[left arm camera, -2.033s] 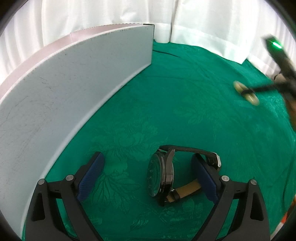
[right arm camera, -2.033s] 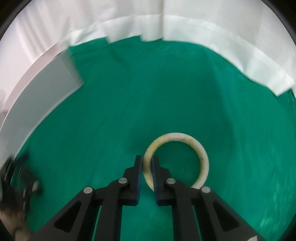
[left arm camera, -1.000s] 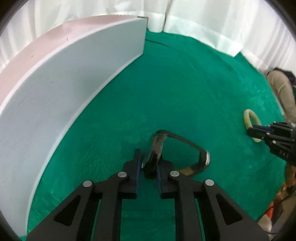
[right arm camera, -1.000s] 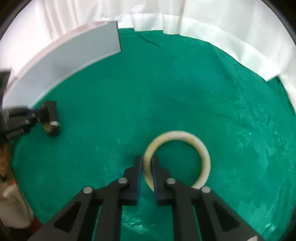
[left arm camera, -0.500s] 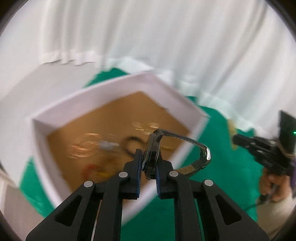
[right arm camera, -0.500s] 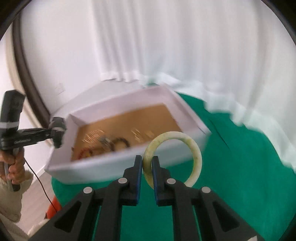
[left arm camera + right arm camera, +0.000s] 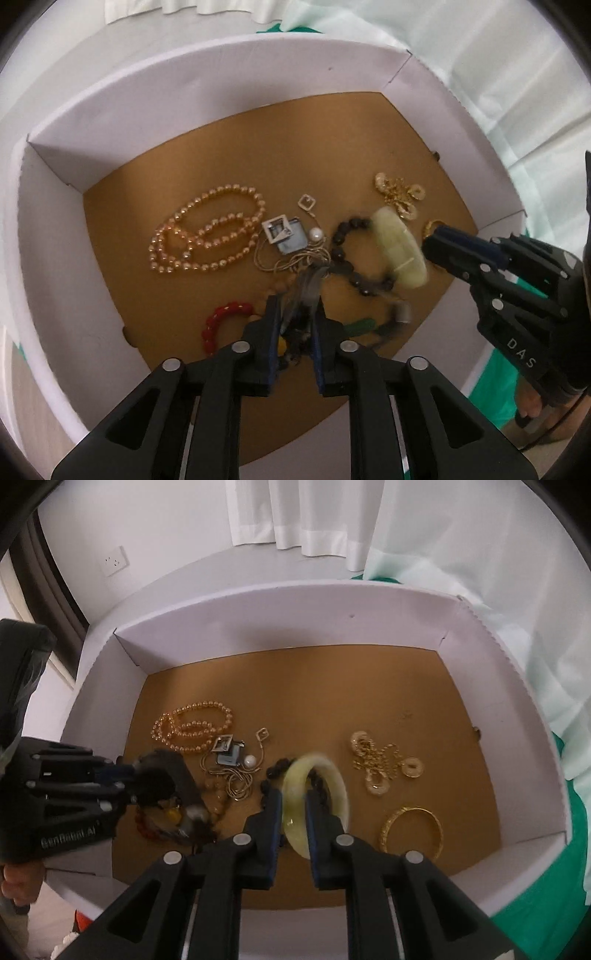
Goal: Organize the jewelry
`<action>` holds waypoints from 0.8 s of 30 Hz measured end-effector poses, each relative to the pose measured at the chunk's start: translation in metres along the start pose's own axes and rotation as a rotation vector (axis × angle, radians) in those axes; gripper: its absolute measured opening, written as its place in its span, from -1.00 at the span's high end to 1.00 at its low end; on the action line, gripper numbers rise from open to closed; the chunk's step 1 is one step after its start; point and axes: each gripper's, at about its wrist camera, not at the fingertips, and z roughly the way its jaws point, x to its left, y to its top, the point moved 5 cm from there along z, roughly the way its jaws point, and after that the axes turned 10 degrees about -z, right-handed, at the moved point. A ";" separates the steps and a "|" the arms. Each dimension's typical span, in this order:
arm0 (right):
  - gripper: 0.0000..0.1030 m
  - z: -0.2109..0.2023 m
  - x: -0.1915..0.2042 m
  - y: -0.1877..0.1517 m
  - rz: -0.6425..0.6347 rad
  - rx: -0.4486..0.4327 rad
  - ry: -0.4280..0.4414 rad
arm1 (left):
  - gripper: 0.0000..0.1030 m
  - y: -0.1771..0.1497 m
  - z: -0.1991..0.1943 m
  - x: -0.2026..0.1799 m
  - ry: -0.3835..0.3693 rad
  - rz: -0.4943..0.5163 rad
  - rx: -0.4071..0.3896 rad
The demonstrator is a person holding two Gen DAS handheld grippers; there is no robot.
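Both grippers hang over a white box (image 7: 221, 85) with a brown floor that holds jewelry. My left gripper (image 7: 295, 325) is shut on a dark watch (image 7: 306, 291), blurred, just above the box floor; it also shows at the left of the right wrist view (image 7: 166, 775). My right gripper (image 7: 293, 812) is shut on a pale jade bangle (image 7: 332, 779), held on edge over a black bead bracelet (image 7: 343, 236). The bangle (image 7: 399, 247) and right gripper (image 7: 439, 240) show at the right of the left wrist view.
In the box lie a gold bead necklace (image 7: 207, 232), a red bead bracelet (image 7: 221, 321), a thin chain with square pendants (image 7: 288, 236), gold chain pieces (image 7: 384, 764) and a gold bangle (image 7: 413, 830). The box wall (image 7: 295, 609) rings it. Green cloth (image 7: 576, 830) lies to the right.
Both grippers have lifted from the green cloth and moved over the box, then dipped down into it, still carrying the watch and the bangle.
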 end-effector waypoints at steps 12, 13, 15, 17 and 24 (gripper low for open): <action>-0.31 -0.062 0.003 -0.006 0.026 -0.153 -0.102 | -0.87 -0.020 -0.084 -0.010 0.203 0.109 -0.411; -0.41 -0.070 0.003 -0.008 0.028 -0.167 -0.124 | -0.99 -0.020 -0.093 -0.013 0.231 0.120 -0.466; -0.55 -0.085 0.006 -0.011 0.028 -0.205 -0.167 | -0.99 -0.026 -0.110 -0.017 0.270 0.126 -0.578; -0.55 -0.097 0.010 -0.014 0.027 -0.237 -0.197 | -0.99 -0.029 -0.121 -0.018 0.293 0.120 -0.618; -0.55 -0.118 0.021 -0.014 0.022 -0.269 -0.263 | -0.99 -0.040 -0.137 -0.020 0.313 0.095 -0.636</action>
